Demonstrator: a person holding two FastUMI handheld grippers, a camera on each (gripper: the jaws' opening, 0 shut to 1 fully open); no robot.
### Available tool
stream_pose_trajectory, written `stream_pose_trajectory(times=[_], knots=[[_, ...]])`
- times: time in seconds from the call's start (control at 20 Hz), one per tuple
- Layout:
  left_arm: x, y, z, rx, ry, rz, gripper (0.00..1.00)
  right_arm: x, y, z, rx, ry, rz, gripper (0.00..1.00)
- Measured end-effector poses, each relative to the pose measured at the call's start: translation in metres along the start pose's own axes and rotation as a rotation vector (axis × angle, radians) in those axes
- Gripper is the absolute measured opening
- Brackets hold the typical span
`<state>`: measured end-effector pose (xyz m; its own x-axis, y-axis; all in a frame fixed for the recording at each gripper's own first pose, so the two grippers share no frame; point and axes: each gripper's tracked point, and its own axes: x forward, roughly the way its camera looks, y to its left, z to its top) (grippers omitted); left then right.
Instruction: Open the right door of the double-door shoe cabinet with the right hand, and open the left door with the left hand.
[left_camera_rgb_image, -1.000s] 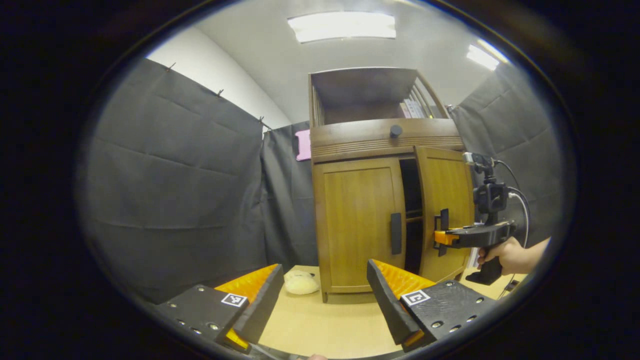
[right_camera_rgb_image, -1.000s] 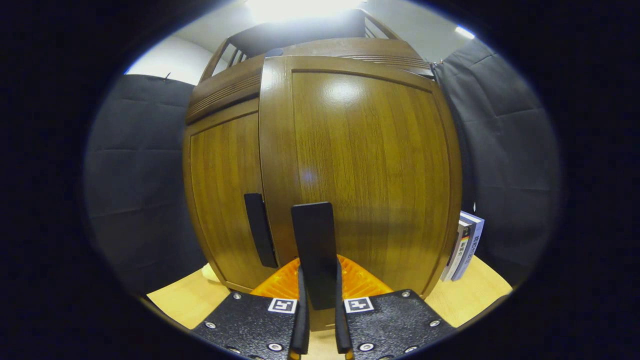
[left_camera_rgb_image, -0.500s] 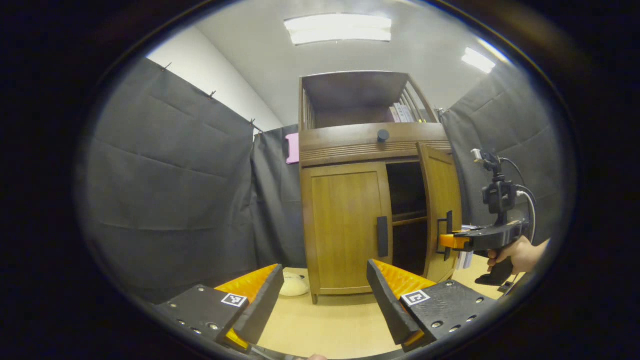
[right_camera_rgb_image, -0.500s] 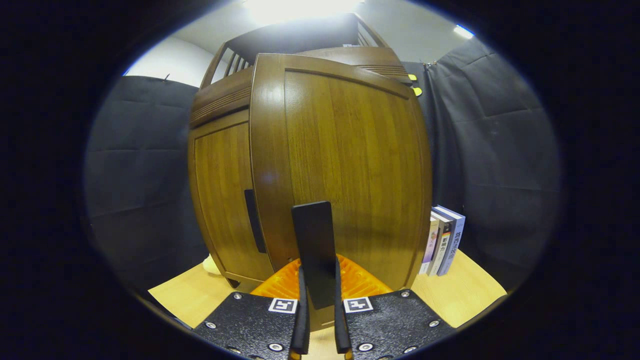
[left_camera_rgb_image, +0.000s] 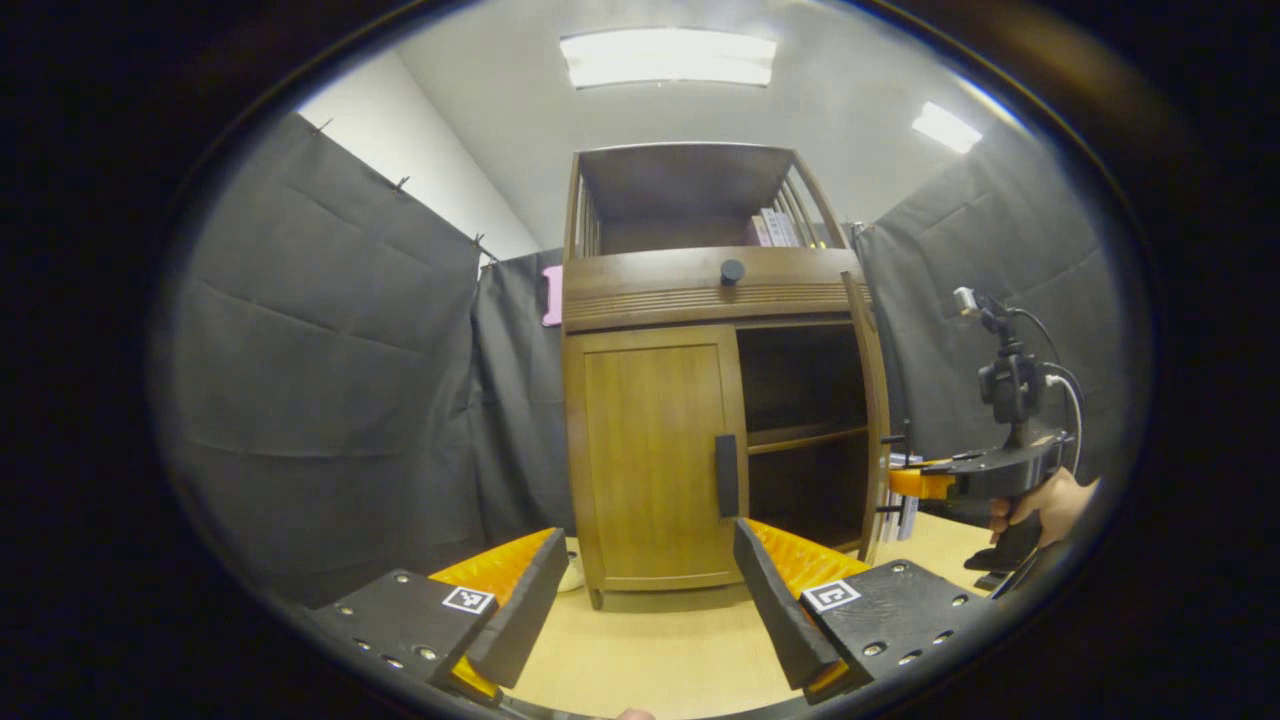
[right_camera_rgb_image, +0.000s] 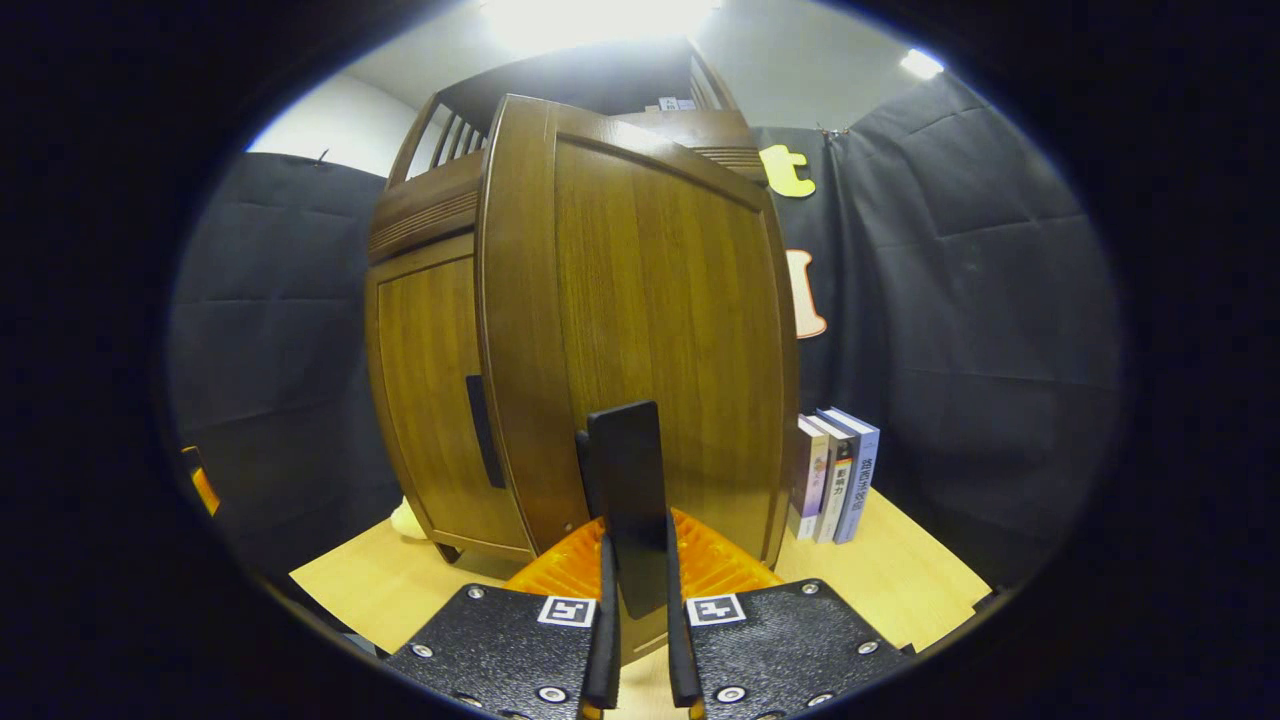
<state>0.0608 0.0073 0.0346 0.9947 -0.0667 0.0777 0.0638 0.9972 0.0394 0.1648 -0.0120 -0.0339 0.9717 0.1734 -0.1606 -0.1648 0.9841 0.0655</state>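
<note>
The right gripper (right_camera_rgb_image: 637, 640) is clamped on the handle (right_camera_rgb_image: 627, 505) of the shoe cabinet's (left_camera_rgb_image: 650, 300) wide-open right door (right_camera_rgb_image: 640, 320). The left gripper (left_camera_rgb_image: 650, 610), fingers apart, faces the closed left door (left_camera_rgb_image: 650, 450).

The shoe cabinet (left_camera_rgb_image: 700, 400) stands on the table (left_camera_rgb_image: 660, 650), at its far side, with the booth wall behind it. In the left gripper view its left door (left_camera_rgb_image: 655, 455) sits closed, the left handle (left_camera_rgb_image: 726, 476) on that door's right edge. The right door (left_camera_rgb_image: 872, 420) stands swung out to the right, with a shelf (left_camera_rgb_image: 805, 437) inside the opening. A knob (left_camera_rgb_image: 732, 270) sits on the drawer front above the doors, and books (left_camera_rgb_image: 775, 228) stand on the top shelf. More books (right_camera_rgb_image: 835, 475) stand on the table right of the cabinet. The right gripper (right_camera_rgb_image: 637, 600) is at the right door's handle (right_camera_rgb_image: 628, 500), one finger on each side.
</note>
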Motion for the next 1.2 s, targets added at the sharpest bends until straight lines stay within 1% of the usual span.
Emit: stream_pose_trajectory(times=[0.05,0.35,0.4,0.45,0.5,0.65,0.7,0.85,0.9,0.95,1.05,1.1,1.15,1.2], knots=[[0.002,-0.002,0.001,-0.002,-0.003,-0.007,1.00,-0.003,-0.005,0.000,-0.004,-0.002,-0.009,0.18],[0.000,-0.013,-0.002,-0.011,-0.011,-0.053,1.00,-0.021,-0.034,0.001,-0.039,-0.011,-0.068,0.19],[0.001,-0.015,-0.002,-0.013,-0.010,-0.059,0.95,-0.023,-0.037,0.000,-0.044,-0.010,-0.077,0.19],[0.001,-0.016,-0.002,-0.017,-0.011,-0.064,0.95,-0.024,-0.040,0.001,-0.044,-0.009,-0.086,0.18],[0.001,-0.017,-0.002,-0.019,-0.012,-0.070,1.00,-0.026,-0.043,0.000,-0.044,-0.009,-0.094,0.19],[0.001,-0.020,-0.002,-0.020,-0.013,-0.082,1.00,-0.032,-0.055,0.001,-0.049,-0.009,-0.123,0.17],[0.001,-0.021,-0.002,-0.022,-0.012,-0.085,0.95,-0.034,-0.060,0.002,-0.053,-0.012,-0.135,0.17],[0.001,-0.025,-0.002,-0.029,-0.006,-0.095,0.95,-0.042,-0.073,0.000,-0.052,-0.014,-0.173,0.17],[0.001,-0.025,-0.002,-0.030,-0.003,-0.097,1.00,-0.044,-0.077,-0.002,-0.052,-0.013,-0.188,0.19],[0.000,-0.026,-0.002,-0.030,-0.003,-0.100,1.00,-0.049,-0.081,-0.001,-0.050,-0.012,-0.199,0.15],[0.001,-0.027,-0.002,-0.026,-0.004,-0.104,1.00,-0.053,-0.088,-0.004,-0.052,-0.011,-0.217,0.17],[0.001,-0.027,-0.002,-0.023,-0.006,-0.107,1.00,-0.056,-0.093,-0.004,-0.056,-0.011,-0.230,0.10],[0.002,-0.028,-0.002,-0.016,-0.005,-0.110,1.00,-0.059,-0.099,-0.005,-0.062,-0.012,-0.249,0.10],[0.002,-0.027,-0.003,-0.010,-0.004,-0.113,0.95,-0.064,-0.103,-0.006,-0.067,-0.015,-0.268,0.12]])
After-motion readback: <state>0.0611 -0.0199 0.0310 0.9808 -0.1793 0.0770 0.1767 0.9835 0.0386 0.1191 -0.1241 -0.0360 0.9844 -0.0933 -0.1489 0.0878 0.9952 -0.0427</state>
